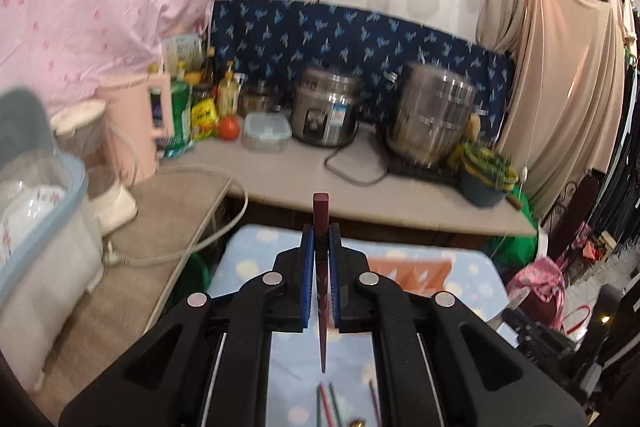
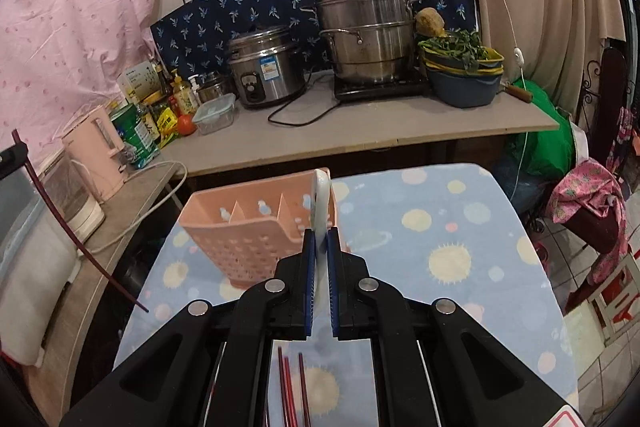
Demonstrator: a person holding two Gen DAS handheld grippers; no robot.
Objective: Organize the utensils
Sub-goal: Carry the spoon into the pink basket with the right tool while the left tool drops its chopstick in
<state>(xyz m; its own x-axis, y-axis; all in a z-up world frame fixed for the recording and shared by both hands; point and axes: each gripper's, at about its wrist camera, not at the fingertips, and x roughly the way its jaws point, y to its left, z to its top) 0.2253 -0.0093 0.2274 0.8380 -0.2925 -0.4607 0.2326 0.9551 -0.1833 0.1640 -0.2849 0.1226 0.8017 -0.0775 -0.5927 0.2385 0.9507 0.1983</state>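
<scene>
With my left gripper point(image 1: 320, 247) clamped on a dark red chopstick point(image 1: 321, 211) and my right gripper point(image 2: 319, 247) on a white spoon handle point(image 2: 322, 195), I should drop each tip-down into the pink utensil caddy point(image 2: 240, 227) just ahead — one compartment apiece.

Dark red tapered chopstick point(image 1: 321, 267) clamped upright, white flat plastic handle point(image 2: 321, 219) clamped likewise, slotted peach plastic utensil basket point(image 2: 248, 239) upright on the patterned cloth, loose chopsticks point(image 2: 290, 387) lying nearer.
</scene>
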